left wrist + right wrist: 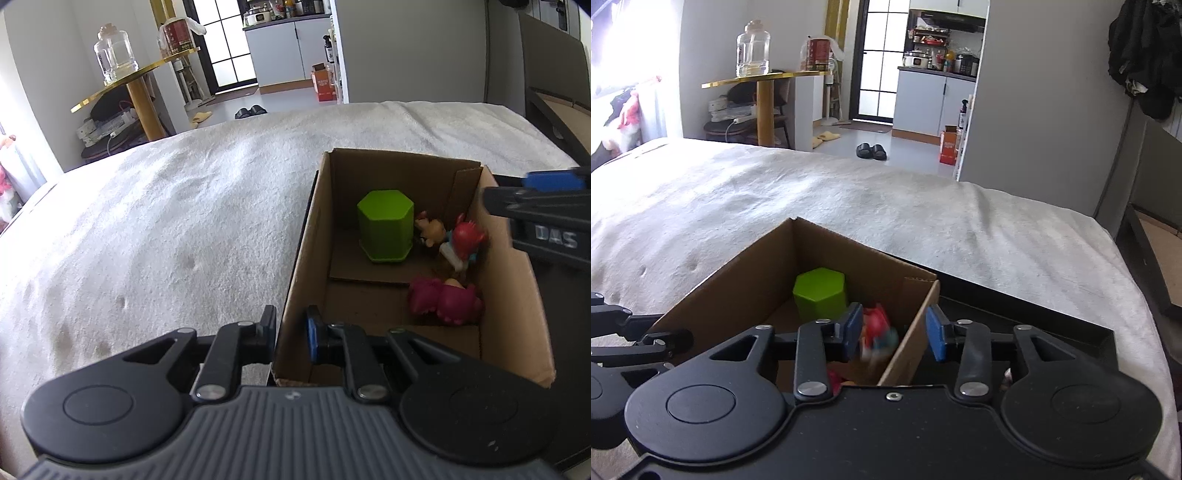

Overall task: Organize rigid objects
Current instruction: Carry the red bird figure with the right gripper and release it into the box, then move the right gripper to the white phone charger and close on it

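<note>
The left hand-held gripper (291, 332) sits nearest, its two pads straddling the left wall of the cardboard box (306, 236) — one pad outside, one inside, close on the card. Whether they actually pinch the wall I cannot tell; a sliver of gap seems to remain on the inner side. The right hand-held gripper (895, 334) does the same on the opposite wall, but its pads stand clearly apart with the card edge between them, touching neither.

My reading is that the box is about to be gripped by both walls and shifted. To do that well, both sets of pads should close low enough on the card to get a firm bite, squarely and together, and the lift should stay level so nothing inside topples.

The box rests on the white blanket of the bed (166, 221), its right side next to a dark flat tray or lid (1015, 317). Inside, from near to far: a pink toy (445, 301) against the right wall, a red-headed figure (463, 240) beyond it, a smaller pale figure (428, 230) beside that, and a green hexagonal container (386, 225) standing upright toward the far end.

The figures are blurred in the right wrist view and partly hidden behind the pad — what they depict is hard to say. The near end of the box is cut off by the gripper bodies, and the tray's contents cannot be made out.
</note>
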### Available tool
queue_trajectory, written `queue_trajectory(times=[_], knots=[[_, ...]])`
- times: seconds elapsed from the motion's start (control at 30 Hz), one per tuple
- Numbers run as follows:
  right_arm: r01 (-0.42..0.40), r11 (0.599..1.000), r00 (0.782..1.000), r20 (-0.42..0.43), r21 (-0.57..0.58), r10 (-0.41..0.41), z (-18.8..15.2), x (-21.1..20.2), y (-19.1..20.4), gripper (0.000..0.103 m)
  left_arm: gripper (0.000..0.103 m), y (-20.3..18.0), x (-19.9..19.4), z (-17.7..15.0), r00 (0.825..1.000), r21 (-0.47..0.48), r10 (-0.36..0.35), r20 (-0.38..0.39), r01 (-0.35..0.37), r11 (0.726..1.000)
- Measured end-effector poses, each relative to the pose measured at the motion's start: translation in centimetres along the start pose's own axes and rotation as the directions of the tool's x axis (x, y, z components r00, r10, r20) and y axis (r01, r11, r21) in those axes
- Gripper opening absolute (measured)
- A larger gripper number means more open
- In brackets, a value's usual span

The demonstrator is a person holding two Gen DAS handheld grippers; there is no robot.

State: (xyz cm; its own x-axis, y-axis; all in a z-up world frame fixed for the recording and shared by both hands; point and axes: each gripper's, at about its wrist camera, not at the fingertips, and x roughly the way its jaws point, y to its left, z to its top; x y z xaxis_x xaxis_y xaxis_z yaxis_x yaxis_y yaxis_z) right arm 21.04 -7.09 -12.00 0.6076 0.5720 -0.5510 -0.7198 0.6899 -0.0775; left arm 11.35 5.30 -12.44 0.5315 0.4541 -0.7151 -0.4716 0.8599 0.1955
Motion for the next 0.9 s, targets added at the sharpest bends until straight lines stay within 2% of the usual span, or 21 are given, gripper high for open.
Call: queue_trajectory(times=[0.23,0.3,0.37,0.4,0.5,0.57,0.7,0.9], knots=[[0.057,0.997,0.998,0.002,0.042,-0.057,-1.2,-1.9,-2.2,0.063,0.021,-0.3,-0.6,0.4,1.0,-0.009,-0.003,-0.001,0.003,1.0],[0.072,0.997,0.997,0.004,0.04,-0.073,-1.6,-2.2,-2.6,0.068,0.025,-0.3,-0.7,0.7,1.0,-0.014,-0.006,0.0,0.006,1.0],[0.087,0.995,0.996,0.001,0.041,-0.087,-2.0,-2.5,-3.1,0.068,0.036,-0.4,-0.9,0.8,1.0,-0.014,-0.006,0.003,0.006,1.0],[0.09,0.995,0.996,-0.004,0.046,-0.09,-2.2,-2.6,-3.4,0.069,0.039,-0.6,-1.0,0.8,1.0,-0.011,-0.003,0.005,0.004,1.0],[0.096,0.994,0.995,-0.017,0.06,-0.096,-2.8,-2.8,-4.2,0.078,0.047,-1.1,-1.2,1.0,1.0,0.004,-0.001,0.011,0.001,1.0],[0.101,0.992,0.995,-0.019,0.07,-0.1,-3.3,-3.0,-4.7,0.08,0.054,-1.5,-1.3,1.1,1.0,0.015,-0.001,0.013,0.001,1.0],[0.104,0.99,0.994,-0.033,0.094,-0.101,-4.0,-3.1,-5.6,0.087,0.059,-2.4,-1.2,1.1,1.0,0.036,0.006,0.005,-0.007,0.999],[0.113,0.986,0.993,-0.047,0.121,-0.108,-5.0,-3.0,-6.9,0.093,0.065,-3.4,-1.1,1.4,1.0,0.068,0.022,0.003,-0.022,0.997]])
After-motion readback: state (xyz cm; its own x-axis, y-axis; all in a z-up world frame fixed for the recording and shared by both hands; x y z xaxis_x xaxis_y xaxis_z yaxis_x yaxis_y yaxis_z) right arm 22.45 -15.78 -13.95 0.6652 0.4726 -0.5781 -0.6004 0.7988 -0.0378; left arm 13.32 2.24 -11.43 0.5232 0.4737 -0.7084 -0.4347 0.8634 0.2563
